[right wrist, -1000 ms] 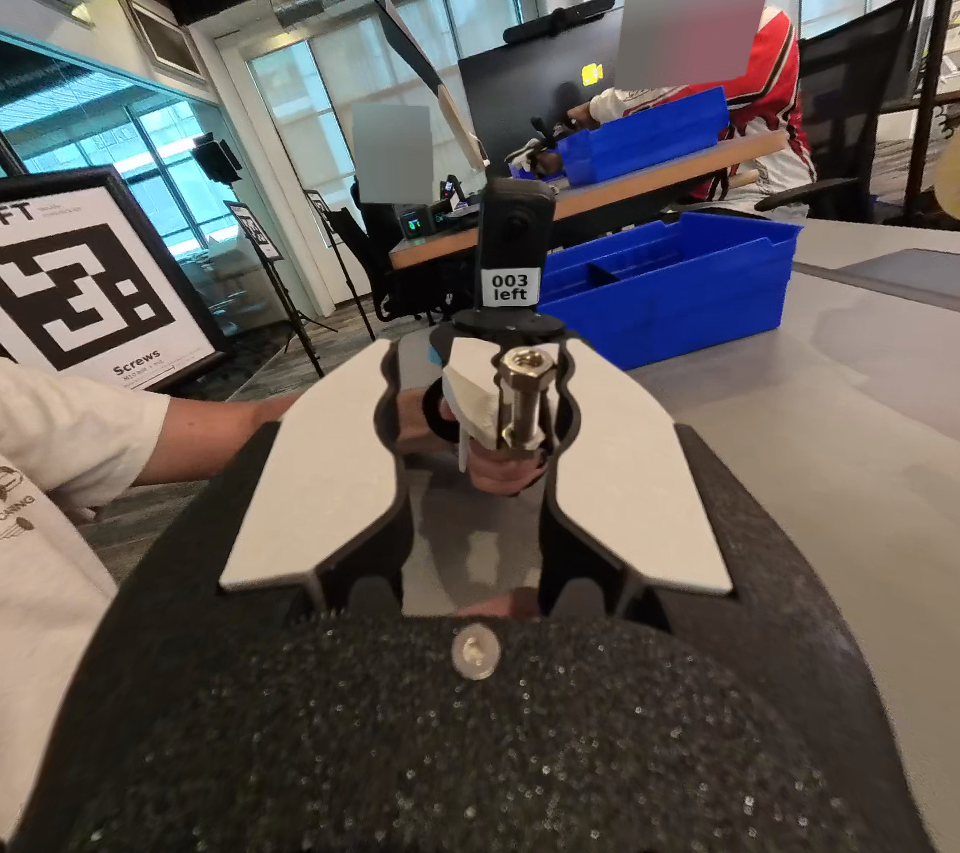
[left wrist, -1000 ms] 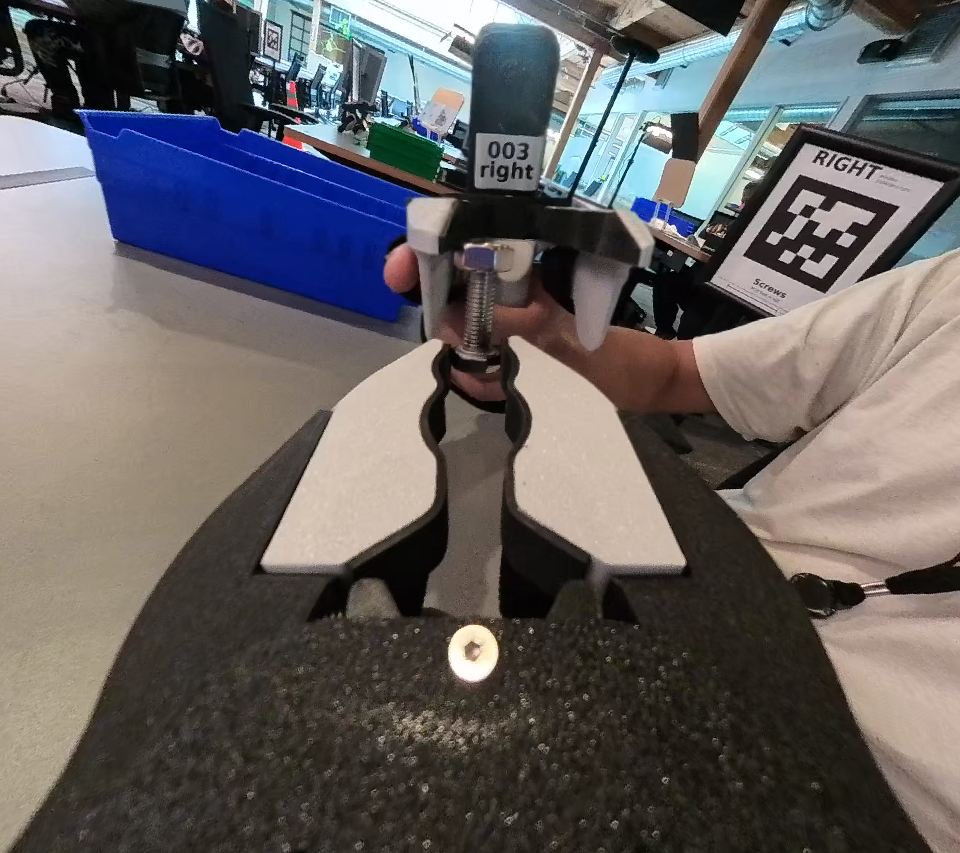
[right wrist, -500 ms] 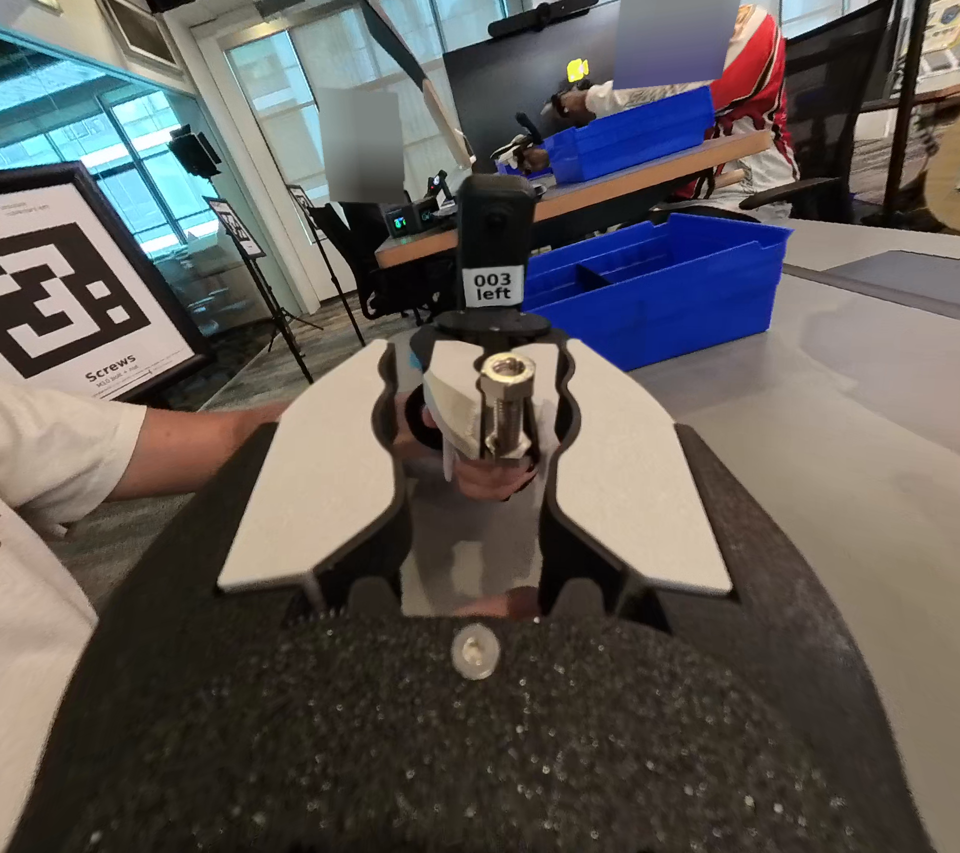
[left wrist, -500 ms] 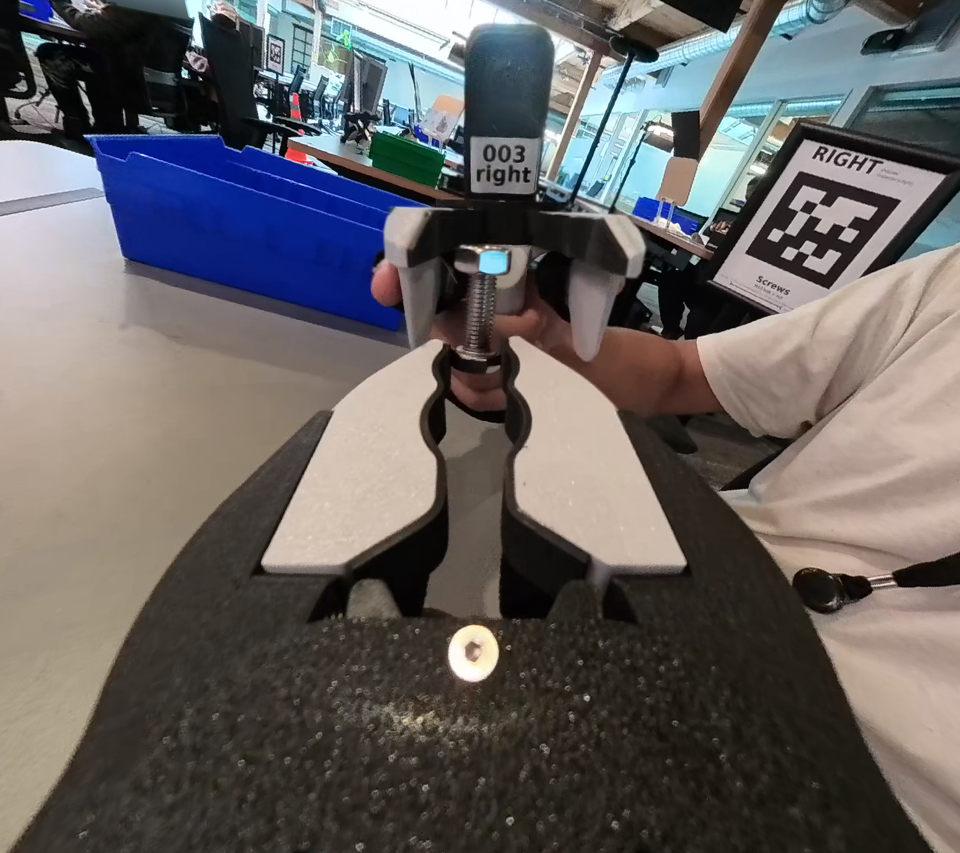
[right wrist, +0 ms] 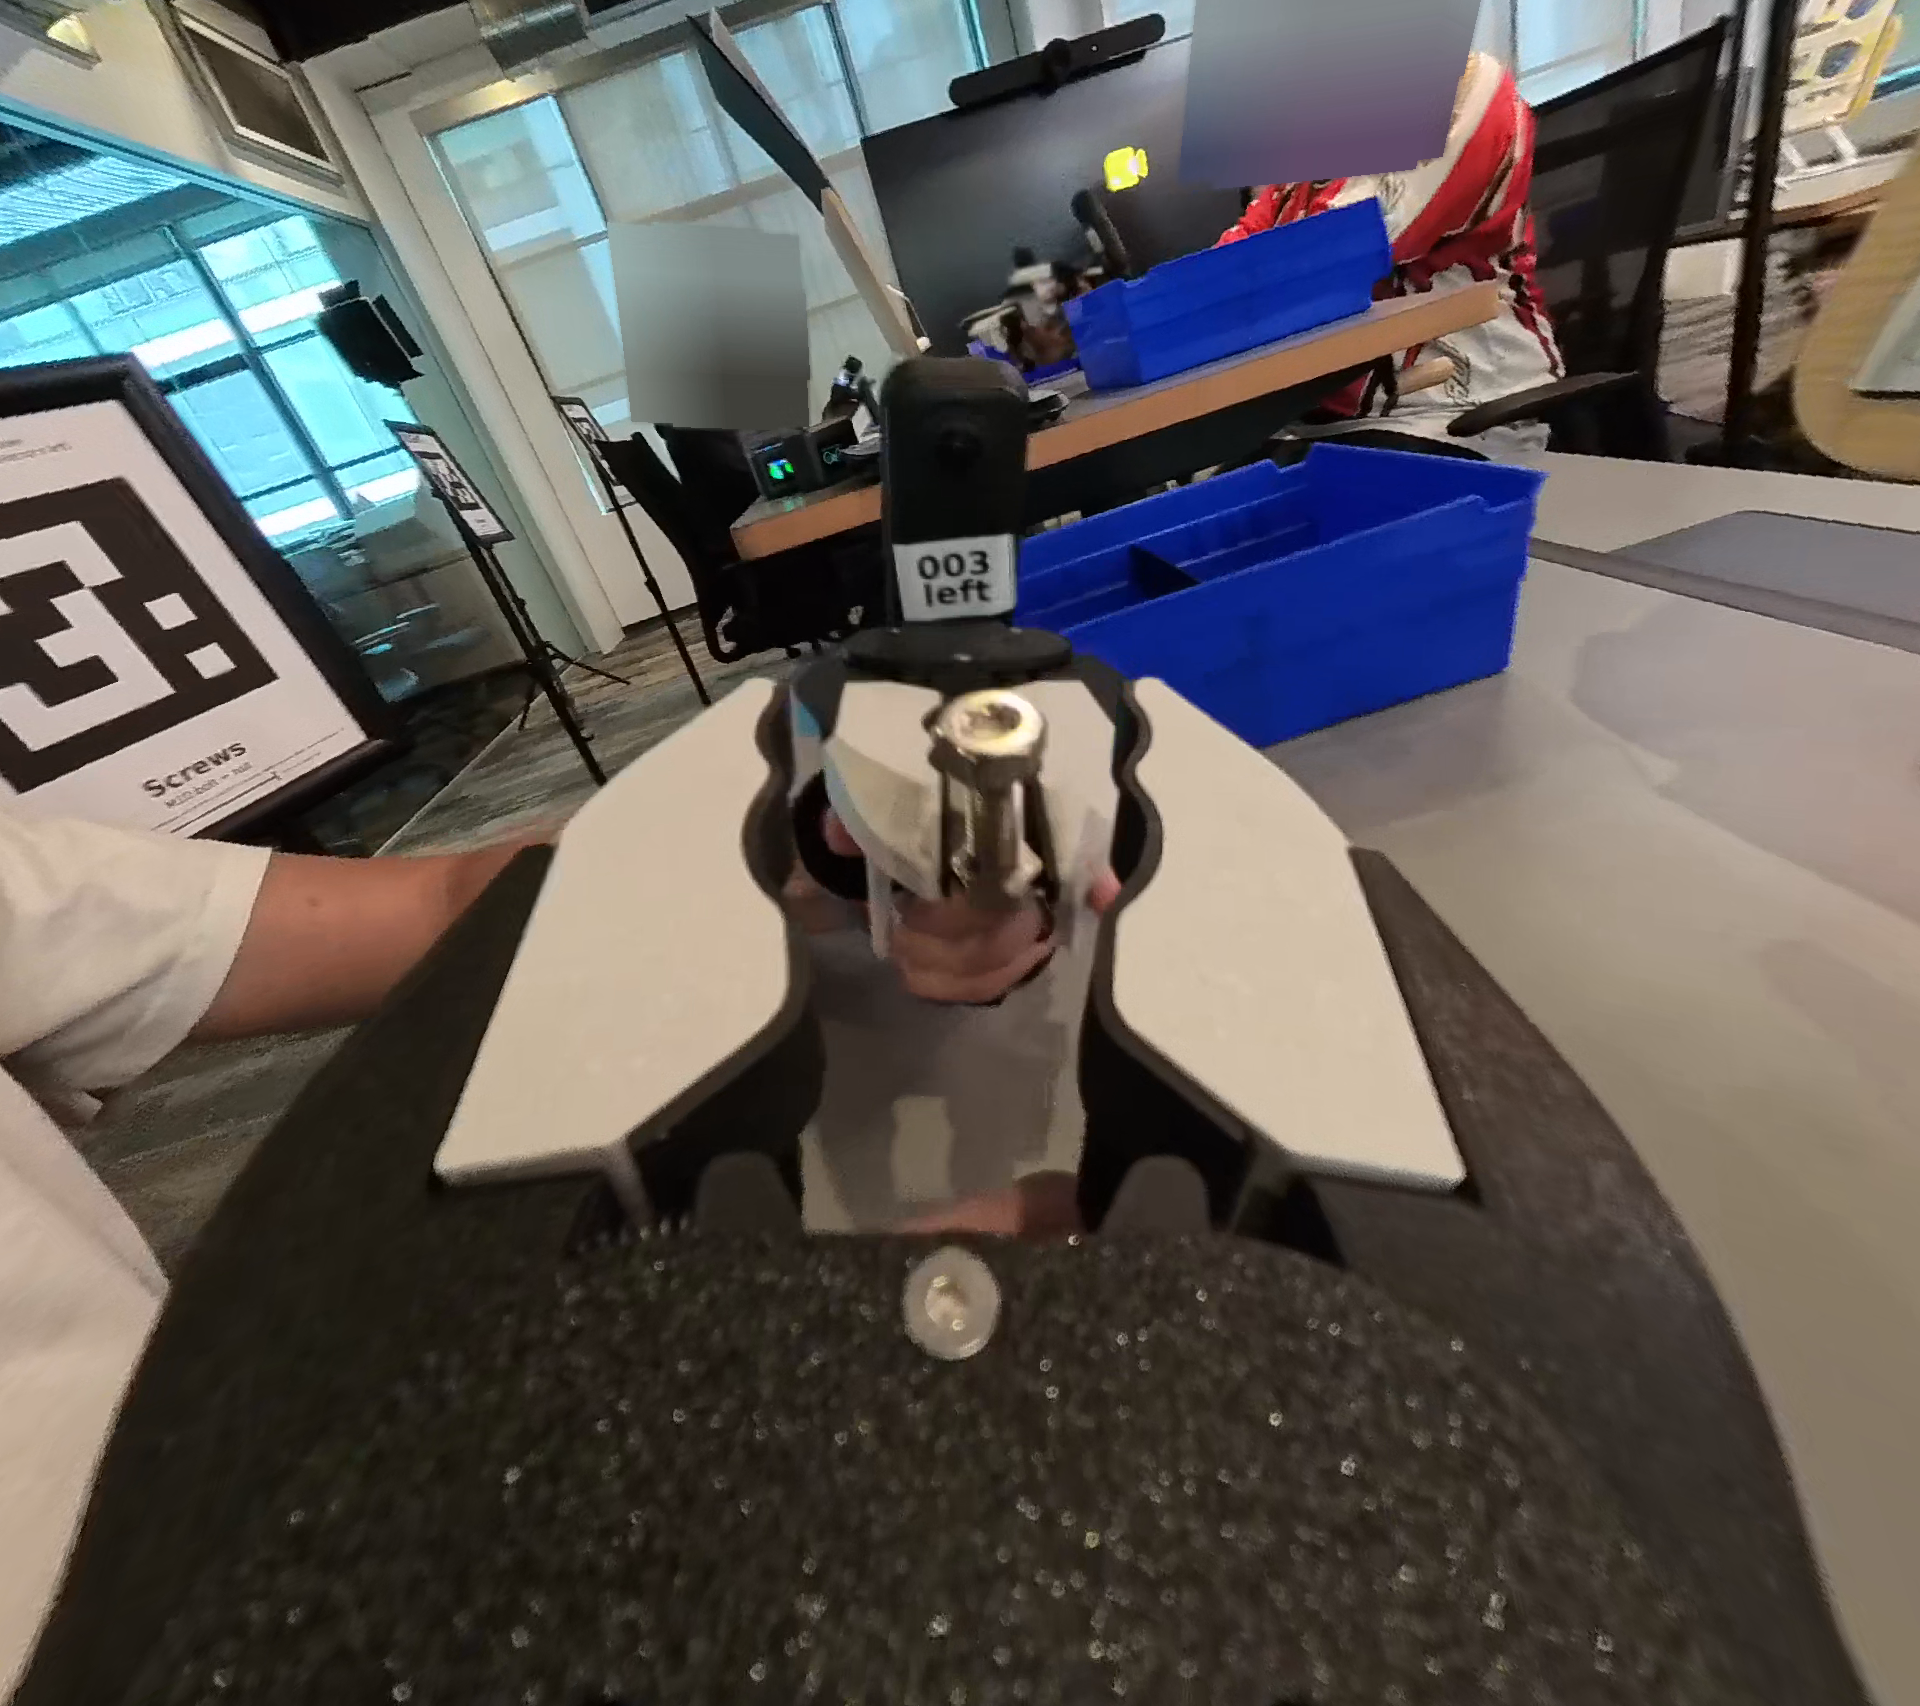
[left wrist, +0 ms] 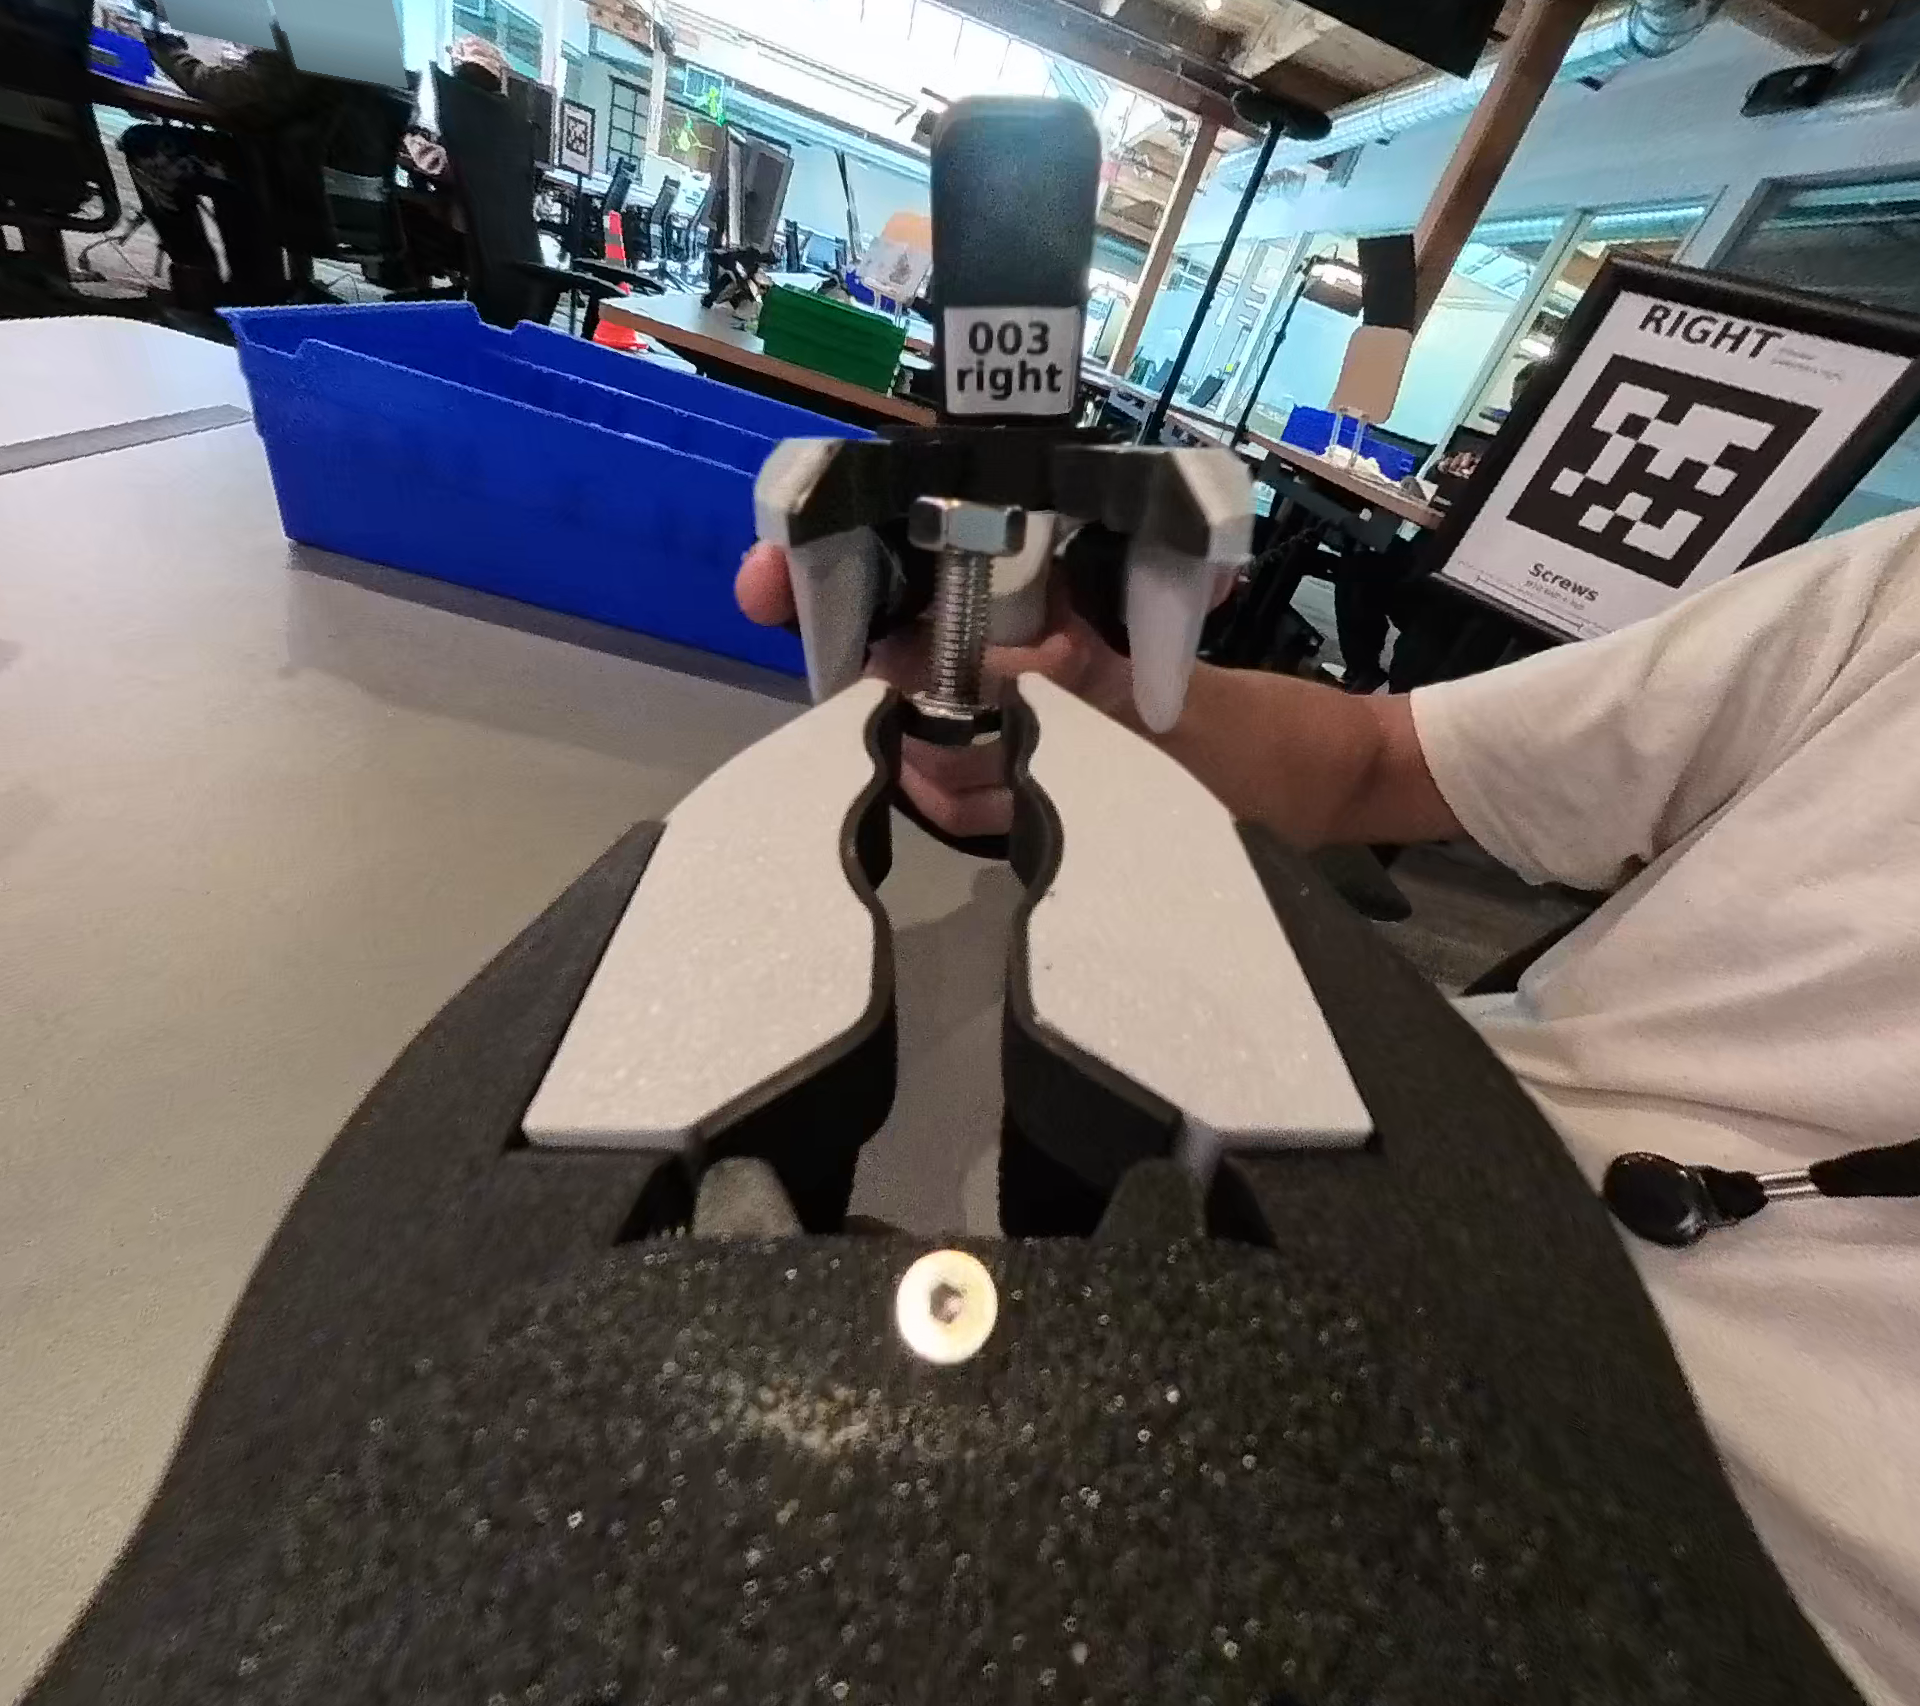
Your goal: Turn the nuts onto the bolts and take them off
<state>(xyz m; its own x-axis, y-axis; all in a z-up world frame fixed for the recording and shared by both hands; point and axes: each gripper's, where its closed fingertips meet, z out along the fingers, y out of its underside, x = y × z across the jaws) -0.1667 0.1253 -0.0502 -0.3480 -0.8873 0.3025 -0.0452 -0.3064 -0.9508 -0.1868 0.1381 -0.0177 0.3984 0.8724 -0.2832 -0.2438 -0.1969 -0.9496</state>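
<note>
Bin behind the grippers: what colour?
Blue, solid plastic, no pattern. The bin shows best in the right wrist view, where its open top and inner dividers are visible.

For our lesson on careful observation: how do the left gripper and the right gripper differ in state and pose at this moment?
The left gripper is shut on one end of the bolt. The right gripper is open, its fingers spread either side of the bolt's shaft and clear of it. The left gripper carries the bolt, while the right gripper grips nothing. Both have white fingers on black bodies, and they face each other.
</note>
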